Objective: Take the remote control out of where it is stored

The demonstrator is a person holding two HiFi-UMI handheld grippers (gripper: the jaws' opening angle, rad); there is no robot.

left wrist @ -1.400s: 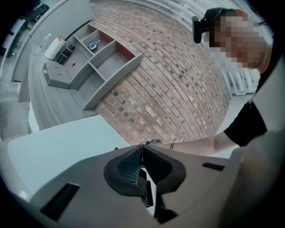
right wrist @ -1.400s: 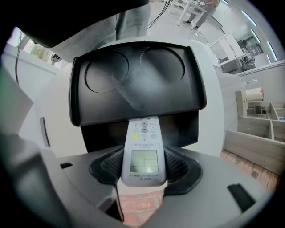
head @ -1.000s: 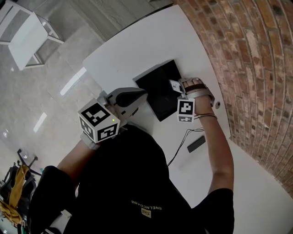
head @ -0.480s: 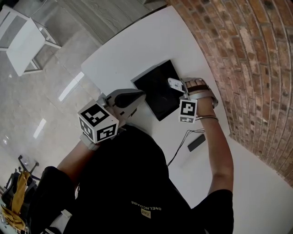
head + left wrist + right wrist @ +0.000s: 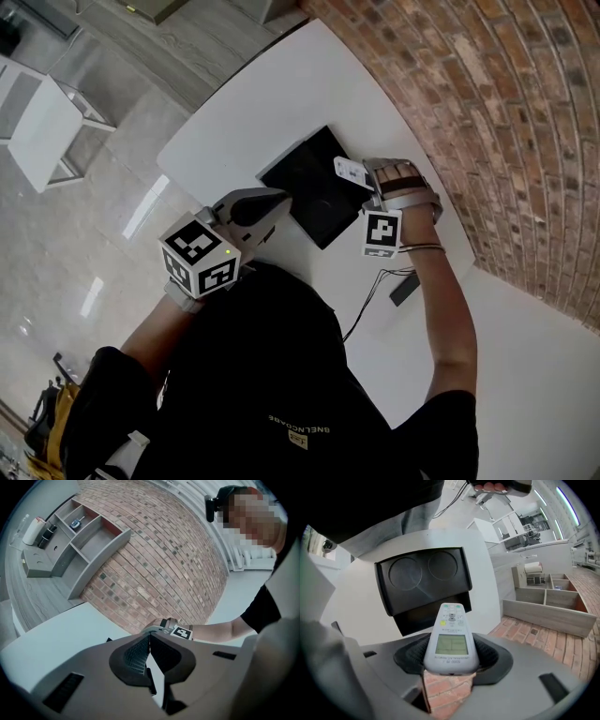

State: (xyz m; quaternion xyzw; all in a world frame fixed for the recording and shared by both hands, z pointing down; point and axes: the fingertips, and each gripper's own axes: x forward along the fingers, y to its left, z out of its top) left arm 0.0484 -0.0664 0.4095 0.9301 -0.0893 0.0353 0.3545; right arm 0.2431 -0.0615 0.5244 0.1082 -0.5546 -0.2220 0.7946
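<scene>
While right tongs (image 5: 450, 657) clamp the remote control (image 5: 451, 637), black case (image 5: 422, 581) ahead of their tips, hold squeeze even, lift clear; left tongs (image 5: 150, 654) pressed together, empty.

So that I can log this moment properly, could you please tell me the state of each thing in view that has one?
right gripper: shut on the remote control.
remote control: gripped by its sides at the screen end, in the air, out of the black tray.
black tray: flat on the white table, uncovered, its recesses look empty.
left gripper: shut, nothing between its jaws.
</scene>
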